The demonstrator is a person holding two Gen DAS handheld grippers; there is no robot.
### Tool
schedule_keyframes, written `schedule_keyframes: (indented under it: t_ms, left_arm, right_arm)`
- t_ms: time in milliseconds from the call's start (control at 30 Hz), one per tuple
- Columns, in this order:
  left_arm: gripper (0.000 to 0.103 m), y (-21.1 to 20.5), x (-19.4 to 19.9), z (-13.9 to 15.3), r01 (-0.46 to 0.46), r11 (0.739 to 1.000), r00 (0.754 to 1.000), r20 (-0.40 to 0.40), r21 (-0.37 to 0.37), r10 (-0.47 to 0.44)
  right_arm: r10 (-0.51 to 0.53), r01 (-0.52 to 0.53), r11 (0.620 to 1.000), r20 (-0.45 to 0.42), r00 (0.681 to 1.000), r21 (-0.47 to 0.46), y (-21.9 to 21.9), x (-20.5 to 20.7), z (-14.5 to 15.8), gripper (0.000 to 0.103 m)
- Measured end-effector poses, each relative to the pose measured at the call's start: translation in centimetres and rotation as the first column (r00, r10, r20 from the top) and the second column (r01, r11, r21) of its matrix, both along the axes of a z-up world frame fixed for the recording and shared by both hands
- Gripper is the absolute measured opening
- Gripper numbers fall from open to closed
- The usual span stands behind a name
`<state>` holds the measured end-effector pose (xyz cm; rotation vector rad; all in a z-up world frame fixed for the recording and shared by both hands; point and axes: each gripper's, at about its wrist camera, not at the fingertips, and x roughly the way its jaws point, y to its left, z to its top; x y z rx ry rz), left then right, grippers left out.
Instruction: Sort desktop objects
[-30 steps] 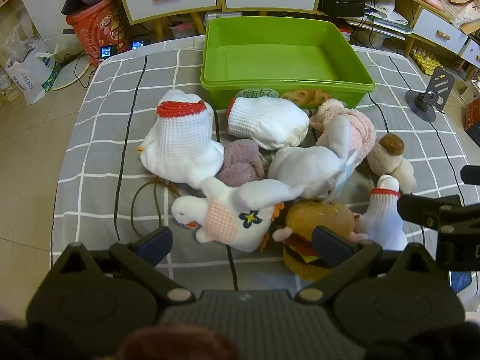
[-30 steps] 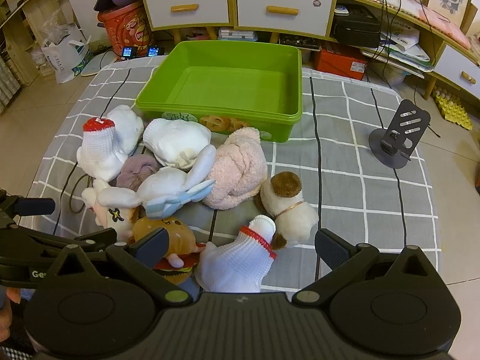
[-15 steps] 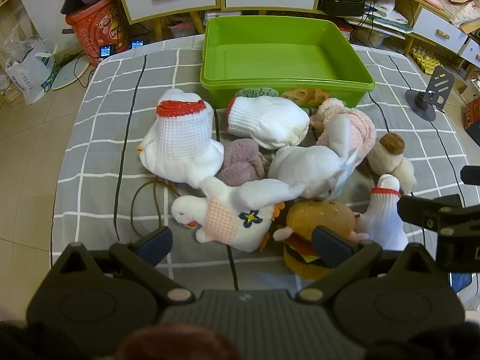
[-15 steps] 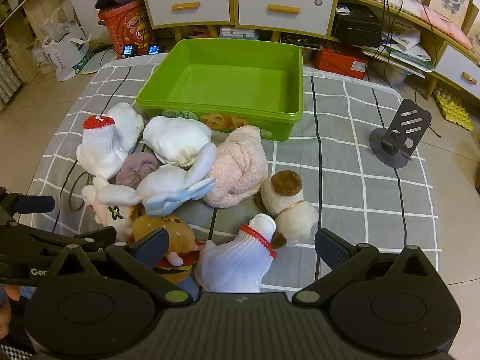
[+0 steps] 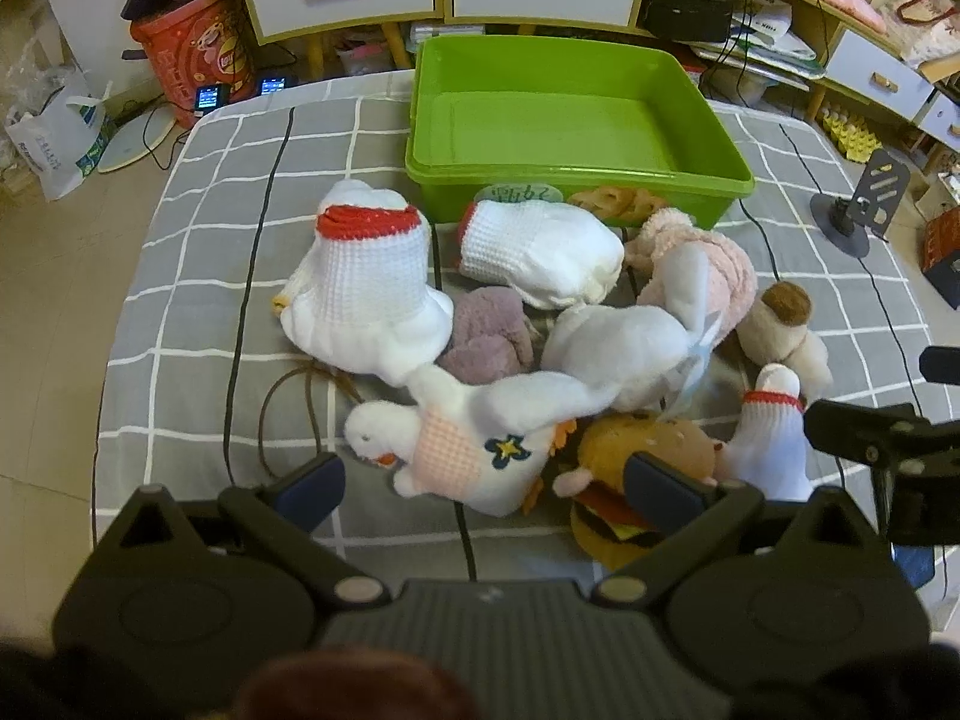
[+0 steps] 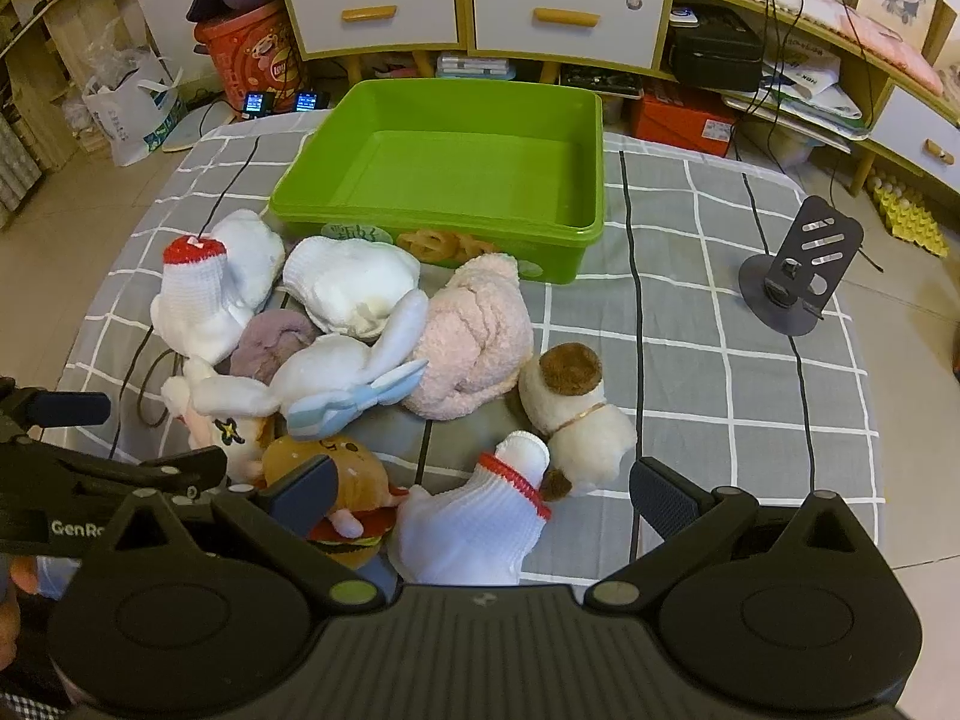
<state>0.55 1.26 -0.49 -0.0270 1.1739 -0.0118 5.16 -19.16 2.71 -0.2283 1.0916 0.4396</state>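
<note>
A bright green plastic bin [image 6: 456,180] sits on a grey white-checked cloth surface [image 6: 720,360]; a fluffy pink plush [image 6: 474,336], a white red-cuffed knitted plush [image 5: 366,288] and a brown burger plush [image 5: 648,450] lie there.

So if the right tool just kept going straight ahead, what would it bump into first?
Most likely the small white knitted toy with the red band, which lies between the open fingers of the right tool. Depth is hard to judge; the cream-and-brown plush sits just beyond.

9 plush toys [image 5: 480,450], 1 green bin [image 5: 576,171], 1 phone stand [image 6: 798,276], 2 grippers.
</note>
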Motion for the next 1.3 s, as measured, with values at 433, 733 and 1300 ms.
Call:
schedule_keyframes:
  t_ms: [433, 733, 1300]
  left_arm:
    - [0.102, 2.7, 2.1, 0.4, -0.001, 0.997, 0.994, 0.109, -0.081, 0.009]
    - [0.102, 3.7, 4.5, 0.4, -0.010, 0.994, 0.989, 0.144, -0.104, 0.025]
    - [0.094, 7.1, 6.3, -1.2, -0.114, 0.976, 0.985, 0.109, -0.188, 0.136]
  right_arm:
    - [-0.051, 0.053, 0.997, -0.031, 0.998, 0.048, -0.7, 2.5, -1.0, 0.103]
    - [-0.097, 0.102, 0.991, -0.059, 0.994, 0.086, -1.1, 4.5, -2.1, 0.100]
    - [-0.111, 0.137, 0.969, -0.131, 0.985, 0.208, 0.1, 7.4, -4.0, 0.094]
